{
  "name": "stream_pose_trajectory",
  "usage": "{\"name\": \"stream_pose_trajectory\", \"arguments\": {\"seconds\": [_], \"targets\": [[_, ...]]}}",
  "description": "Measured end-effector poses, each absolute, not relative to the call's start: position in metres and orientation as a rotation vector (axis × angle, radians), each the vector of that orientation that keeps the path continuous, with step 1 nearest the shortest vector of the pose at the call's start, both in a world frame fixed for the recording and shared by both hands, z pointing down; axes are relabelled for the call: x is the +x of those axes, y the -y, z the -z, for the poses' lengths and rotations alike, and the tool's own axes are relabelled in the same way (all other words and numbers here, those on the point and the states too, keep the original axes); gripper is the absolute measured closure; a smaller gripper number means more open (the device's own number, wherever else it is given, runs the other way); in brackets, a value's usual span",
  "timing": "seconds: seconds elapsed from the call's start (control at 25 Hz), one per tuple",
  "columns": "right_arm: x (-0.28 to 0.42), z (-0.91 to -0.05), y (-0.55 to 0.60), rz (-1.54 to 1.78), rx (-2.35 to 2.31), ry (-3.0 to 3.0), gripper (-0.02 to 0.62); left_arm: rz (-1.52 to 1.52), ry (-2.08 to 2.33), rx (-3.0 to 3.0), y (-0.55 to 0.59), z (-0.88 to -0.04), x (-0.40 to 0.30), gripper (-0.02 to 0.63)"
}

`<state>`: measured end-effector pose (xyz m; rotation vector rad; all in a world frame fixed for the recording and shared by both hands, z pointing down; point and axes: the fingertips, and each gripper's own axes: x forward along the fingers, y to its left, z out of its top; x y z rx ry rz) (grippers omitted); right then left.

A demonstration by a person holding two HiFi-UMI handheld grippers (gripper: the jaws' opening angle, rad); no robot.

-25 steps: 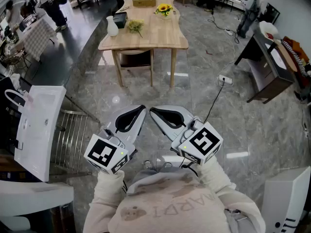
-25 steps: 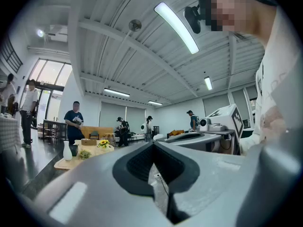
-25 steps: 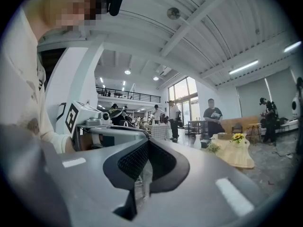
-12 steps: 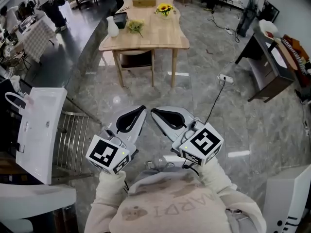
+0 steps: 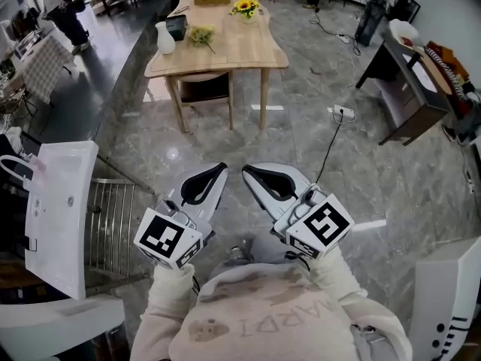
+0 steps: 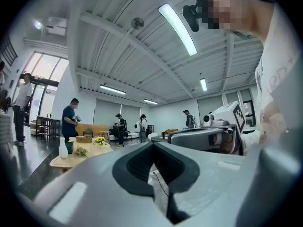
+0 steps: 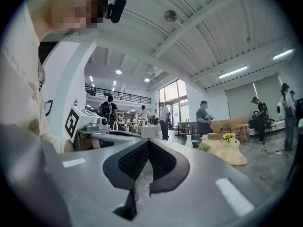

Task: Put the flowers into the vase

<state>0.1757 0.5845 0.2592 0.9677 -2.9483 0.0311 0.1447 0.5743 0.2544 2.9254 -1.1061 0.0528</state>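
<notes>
1. While my left gripper (image 5: 222, 168) and right gripper (image 5: 246, 171) are both clenched and empty, the flowers (image 5: 200, 36) lie well ahead on the table (image 5: 248, 47).
2. They sit just beside the vase (image 5: 164, 38), ahead-left of my jaws; my left gripper looks nearer.

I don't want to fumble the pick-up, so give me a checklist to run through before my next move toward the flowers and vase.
1. Left claw empty: ok, jaws together on nothing.
2. Right claw empty: ok, jaws together on nothing.
3. Claws open for a grasp: not ok, both are shut.
4. Flowers within reach: not ok, they lie on the table far ahead across the floor.
5. Vase upright: ok, it stands near the table's left edge, apart from the flowers.
6. Walkway free: ok straight ahead; a cable lies off to the right.
</notes>
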Motion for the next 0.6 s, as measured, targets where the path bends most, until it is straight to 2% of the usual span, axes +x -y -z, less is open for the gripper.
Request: {"name": "stream_pose_trajectory", "arguments": {"seconds": [0.32,0.6], "targets": [[0.171,-0.267,-0.555,-0.043,0.992,2.931,0.568,-0.004,1.071,2.934,-0.541,-0.259,0.143,0.606],[0.177,-0.267,-0.480,-0.068,0.960,2.959,0.568,-0.005,1.118,2.909,-0.469,-0.261,0.146,0.606]]}}
